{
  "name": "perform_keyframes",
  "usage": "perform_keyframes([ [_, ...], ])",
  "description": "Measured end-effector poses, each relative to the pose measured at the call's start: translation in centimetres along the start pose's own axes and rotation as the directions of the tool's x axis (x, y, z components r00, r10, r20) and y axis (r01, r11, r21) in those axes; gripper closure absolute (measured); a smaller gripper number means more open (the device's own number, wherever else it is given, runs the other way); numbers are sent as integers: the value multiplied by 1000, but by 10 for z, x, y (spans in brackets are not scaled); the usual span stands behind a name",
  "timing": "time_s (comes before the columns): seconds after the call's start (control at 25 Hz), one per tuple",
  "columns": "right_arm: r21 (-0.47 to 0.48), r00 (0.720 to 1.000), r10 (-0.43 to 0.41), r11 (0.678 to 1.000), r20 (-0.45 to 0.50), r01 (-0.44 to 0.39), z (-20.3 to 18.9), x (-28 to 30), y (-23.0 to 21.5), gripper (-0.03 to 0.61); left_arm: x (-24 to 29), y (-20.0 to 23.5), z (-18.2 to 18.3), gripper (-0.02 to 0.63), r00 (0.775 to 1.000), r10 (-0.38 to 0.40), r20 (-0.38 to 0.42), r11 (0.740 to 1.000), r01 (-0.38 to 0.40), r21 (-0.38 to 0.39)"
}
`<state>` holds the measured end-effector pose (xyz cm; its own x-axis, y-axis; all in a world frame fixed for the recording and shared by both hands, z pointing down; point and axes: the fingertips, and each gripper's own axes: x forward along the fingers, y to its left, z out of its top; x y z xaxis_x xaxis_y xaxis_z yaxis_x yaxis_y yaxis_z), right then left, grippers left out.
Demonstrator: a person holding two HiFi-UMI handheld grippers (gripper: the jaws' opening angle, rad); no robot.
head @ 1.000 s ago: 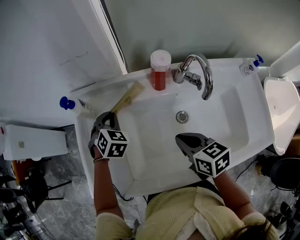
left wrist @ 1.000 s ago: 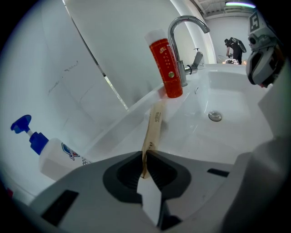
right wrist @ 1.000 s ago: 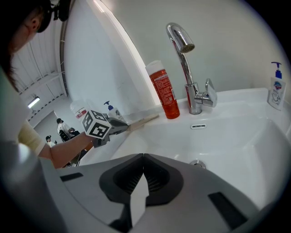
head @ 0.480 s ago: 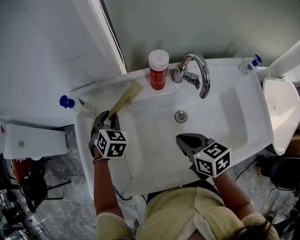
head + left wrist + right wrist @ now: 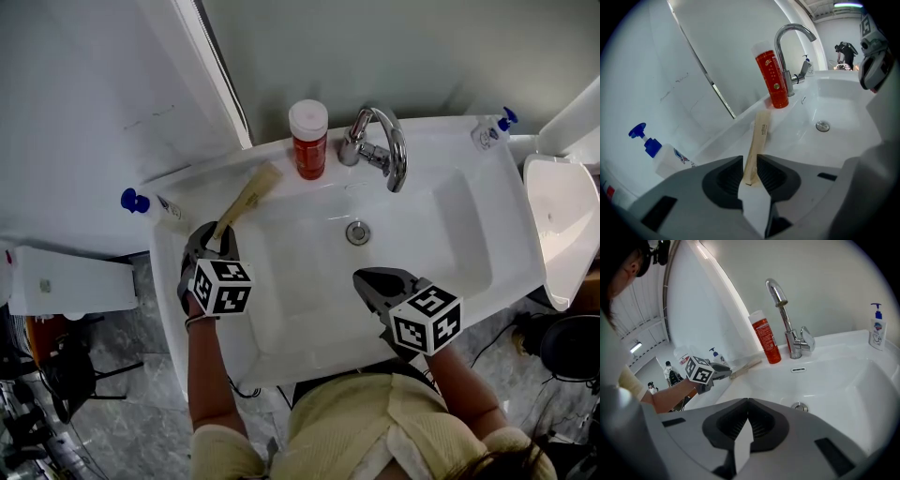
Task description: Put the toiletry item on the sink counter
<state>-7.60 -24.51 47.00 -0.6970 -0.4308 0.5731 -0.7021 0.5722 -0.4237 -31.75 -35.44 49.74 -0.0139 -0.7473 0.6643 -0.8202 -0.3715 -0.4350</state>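
Note:
The toiletry item is a slim tan packet lying slantwise along the back-left rim of the white sink. My left gripper is shut on the packet's near end, and the packet runs away from the jaws towards the red bottle. The far end appears to rest on the rim. My right gripper is shut and empty, hovering over the front of the basin. In the right gripper view, the left gripper and the packet show at the left.
A red bottle with a white cap stands beside the chrome faucet. A blue-pump bottle lies at the sink's left corner, and another pump bottle stands at the back right. The drain is mid-basin. A toilet adjoins on the right.
Hardly anything: the head view has shifted slightly. The left gripper still holds the packet's end at the same place on the rim. The right gripper has not moved.

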Motion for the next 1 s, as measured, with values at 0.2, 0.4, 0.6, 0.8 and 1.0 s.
perform_keyframes([
  [0.2, 0, 1000, 5, 1000, 10, -5, -3, -9, 1, 554, -13, -6, 3, 492, 1000, 5, 4, 1000, -5, -20],
  [0.4, -8, 1000, 14, 1000, 21, -14, -7, -17, 4, 554, -28, -12, 3, 494, 1000, 10, 5, 999, -10, -49],
  [0.6, -18, 999, 24, 1000, 29, -24, -10, -24, 8, 554, -43, -17, 4, 494, 1000, 13, 12, 996, -12, -85],
  [0.8, -30, 999, 37, 999, 32, -36, -14, -32, 11, 554, -61, -26, 6, 494, 1000, -23, 18, 986, 25, -167],
  [1.0, -39, 998, 50, 998, 40, -48, -17, -41, 14, 554, -80, -43, 11, 494, 999, -46, 29, 982, 50, -180],
])
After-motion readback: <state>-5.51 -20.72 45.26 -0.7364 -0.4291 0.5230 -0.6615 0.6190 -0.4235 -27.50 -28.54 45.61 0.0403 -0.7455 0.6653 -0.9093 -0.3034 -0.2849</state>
